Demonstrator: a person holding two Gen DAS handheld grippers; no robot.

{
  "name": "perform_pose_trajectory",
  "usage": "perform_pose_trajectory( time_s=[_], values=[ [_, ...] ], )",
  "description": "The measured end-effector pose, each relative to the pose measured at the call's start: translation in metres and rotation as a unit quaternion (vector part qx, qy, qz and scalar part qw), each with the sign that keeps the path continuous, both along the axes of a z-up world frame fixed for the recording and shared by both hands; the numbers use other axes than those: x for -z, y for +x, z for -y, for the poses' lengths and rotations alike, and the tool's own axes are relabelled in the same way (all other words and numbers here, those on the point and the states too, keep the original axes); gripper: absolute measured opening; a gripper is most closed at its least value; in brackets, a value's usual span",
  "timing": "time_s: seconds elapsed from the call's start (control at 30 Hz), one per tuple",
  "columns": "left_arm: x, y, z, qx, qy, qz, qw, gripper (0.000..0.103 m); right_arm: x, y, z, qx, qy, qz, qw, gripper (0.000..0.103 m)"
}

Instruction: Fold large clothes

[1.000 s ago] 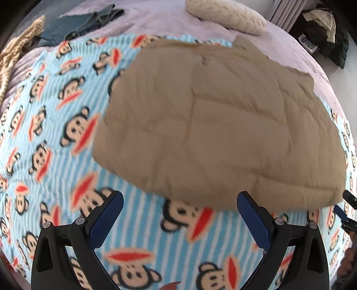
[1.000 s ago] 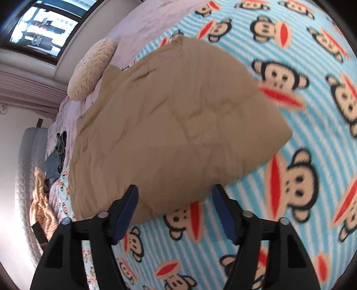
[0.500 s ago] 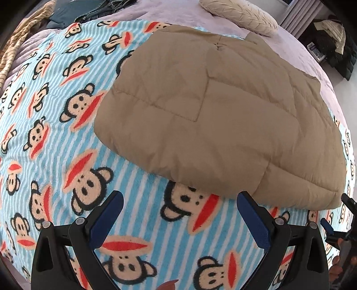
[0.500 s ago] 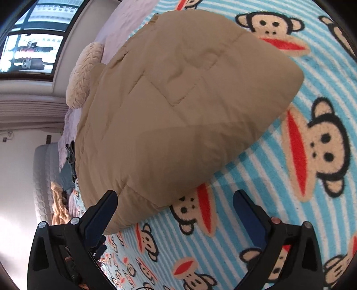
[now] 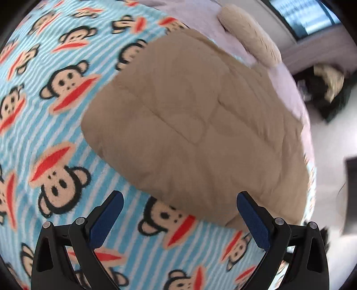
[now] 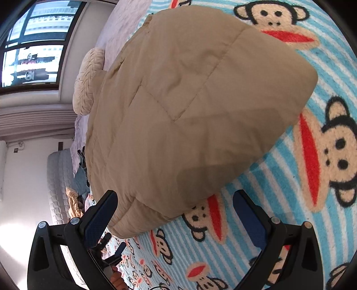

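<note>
Lying ahead of both grippers, a tan quilted garment [image 5: 200,125] [image 6: 189,107] was seen folded into a thick pad on a blue striped blanket [image 5: 55,138] [image 6: 290,200] printed with monkey faces. Beyond the garment, a cream knitted pillow [image 5: 250,38] [image 6: 89,82] was placed on a pale lilac sheet [image 5: 196,13] [image 6: 125,22], and a window [image 6: 33,44] was seen further behind. To the far left of the right gripper, a grey quilted headboard [image 6: 60,185] and some other clothes, too small to be told, were visible. A dark blurred heap [image 5: 325,87] was noticed to the far right of the left gripper. No readable writing or brand was found.

The left gripper [image 5: 179,216] was held with its jaws wide apart and empty, and the near edge of the garment lay just ahead, between its fingertips. The right gripper [image 6: 176,212] was also spread wide and held nothing; the near folded corner of the garment reached between its fingers [image 6: 100,218], close to the left one, but whether it touched could not be told.
</note>
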State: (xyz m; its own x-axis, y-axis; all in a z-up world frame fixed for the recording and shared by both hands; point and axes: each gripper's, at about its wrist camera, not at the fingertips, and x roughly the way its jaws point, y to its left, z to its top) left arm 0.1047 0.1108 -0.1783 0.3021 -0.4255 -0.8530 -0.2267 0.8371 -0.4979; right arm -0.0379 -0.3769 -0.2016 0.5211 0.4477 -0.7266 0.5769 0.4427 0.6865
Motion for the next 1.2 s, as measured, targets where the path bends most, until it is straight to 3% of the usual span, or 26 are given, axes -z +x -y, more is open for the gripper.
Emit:
perform_pose_trajectory(
  time_s=[0.33, 0.47, 0.6, 0.63, 0.7, 0.73, 0.77, 0.8, 0.9, 1.0, 1.2],
  values=[
    [0.038, 0.034, -0.020, -0.041, -0.098, -0.015, 0.9942, 0.102, 0.003, 0.009, 0.001, 0.007, 0.024, 0.040, 0.999, 0.103],
    [0.043, 0.050, -0.015, -0.056, -0.107, -0.006, 0.9926, 0.102, 0.011, 0.020, -0.002, 0.013, 0.043, 0.046, 0.998, 0.103],
    [0.046, 0.060, 0.004, -0.050, -0.088, 0.005, 0.9949, 0.099, 0.022, 0.038, -0.008, 0.008, 0.068, 0.063, 0.996, 0.103],
    [0.045, 0.061, 0.006, -0.047, -0.081, 0.009, 0.9955, 0.094, 0.025, 0.042, -0.009, 0.008, 0.070, 0.062, 0.996, 0.103],
    [0.043, 0.062, 0.008, -0.037, -0.085, 0.017, 0.9955, 0.056, 0.031, 0.048, -0.009, 0.018, 0.081, 0.055, 0.995, 0.100],
    [0.041, 0.063, 0.009, -0.036, -0.093, 0.020, 0.9948, 0.047, 0.033, 0.046, -0.008, 0.024, 0.086, 0.052, 0.995, 0.096],
    [0.037, 0.064, 0.008, -0.035, -0.090, 0.025, 0.9950, 0.038, 0.037, 0.045, -0.005, 0.036, 0.092, 0.040, 0.994, 0.076],
    [0.032, 0.062, 0.009, -0.031, -0.083, 0.032, 0.9956, 0.032, 0.043, 0.044, -0.003, 0.043, 0.105, 0.031, 0.993, 0.067],
    [0.009, 0.060, 0.020, 0.004, -0.043, 0.067, 0.9968, 0.021, 0.044, 0.042, 0.000, 0.051, 0.129, 0.041, 0.989, 0.036],
    [-0.016, 0.051, 0.022, 0.022, -0.034, 0.097, 0.9944, 0.019, 0.031, 0.042, -0.002, 0.032, 0.115, 0.057, 0.991, 0.026],
    [-0.059, 0.020, 0.025, 0.048, -0.007, 0.136, 0.9895, 0.019, 0.003, 0.027, -0.006, -0.010, 0.106, 0.083, 0.991, 0.023]
  ],
)
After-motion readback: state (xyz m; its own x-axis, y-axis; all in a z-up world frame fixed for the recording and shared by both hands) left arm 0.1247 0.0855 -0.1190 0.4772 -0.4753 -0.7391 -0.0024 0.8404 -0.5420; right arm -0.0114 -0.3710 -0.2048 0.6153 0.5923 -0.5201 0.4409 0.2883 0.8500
